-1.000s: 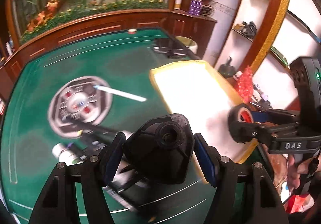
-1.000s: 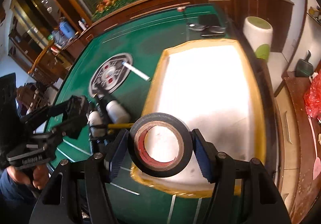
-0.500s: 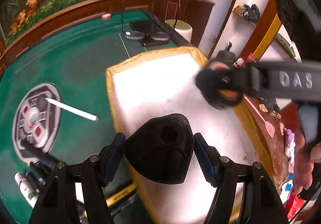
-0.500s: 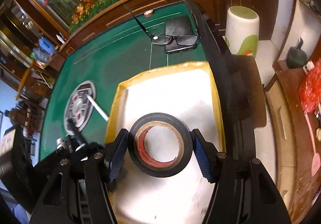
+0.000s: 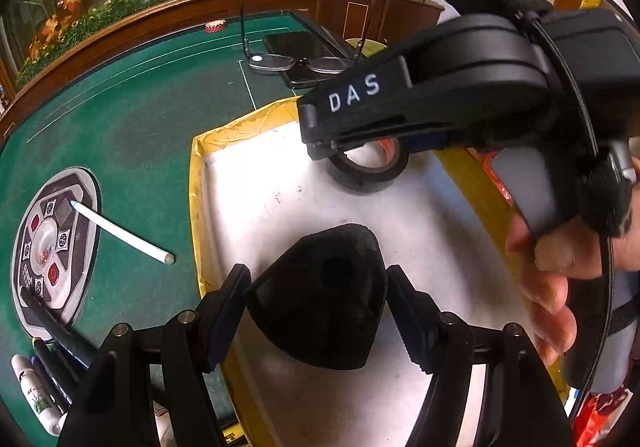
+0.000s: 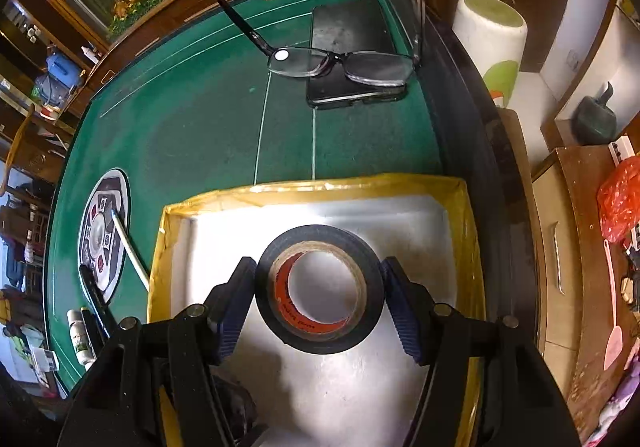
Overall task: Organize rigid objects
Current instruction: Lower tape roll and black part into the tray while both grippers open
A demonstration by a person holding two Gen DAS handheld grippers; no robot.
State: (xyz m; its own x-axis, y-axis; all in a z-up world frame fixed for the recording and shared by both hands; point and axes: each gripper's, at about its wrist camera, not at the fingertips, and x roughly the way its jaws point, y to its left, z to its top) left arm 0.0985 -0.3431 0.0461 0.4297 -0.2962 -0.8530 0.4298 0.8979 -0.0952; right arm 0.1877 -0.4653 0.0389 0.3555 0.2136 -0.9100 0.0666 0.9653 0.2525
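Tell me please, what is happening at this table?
A person is sorting objects into a white tray with a yellow rim on the green felt table. The right hand-held gripper holds a black tape roll low over the tray; the left hand-held gripper holds a black wedge-shaped plastic object.

Both grippers now hang over the white tray instead of the green table, the right gripper lowering its tape roll near the tray floor.
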